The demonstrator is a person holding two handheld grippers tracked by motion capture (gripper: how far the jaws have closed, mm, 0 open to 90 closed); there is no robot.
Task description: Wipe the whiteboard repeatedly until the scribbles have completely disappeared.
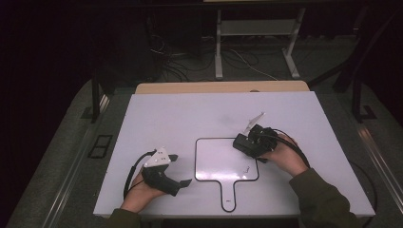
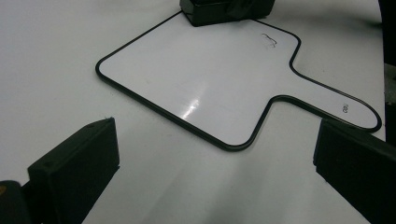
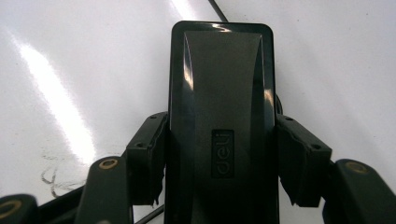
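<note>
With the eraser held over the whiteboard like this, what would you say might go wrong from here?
The right tongs clamp the black eraser by its smooth sides, so it may slip or twist under pressure. The whiteboard lies loose on the table while the open left tongs stay off it, so wiping might push it. A small scribble could be missed.

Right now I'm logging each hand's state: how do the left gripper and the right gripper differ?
The left gripper has its jaws wide apart with nothing between them; the right gripper is shut on the black eraser. The left gripper rests on the white table beside the small whiteboard; the right gripper reaches over the whiteboard's far right corner. Both are black and hand-held.
</note>
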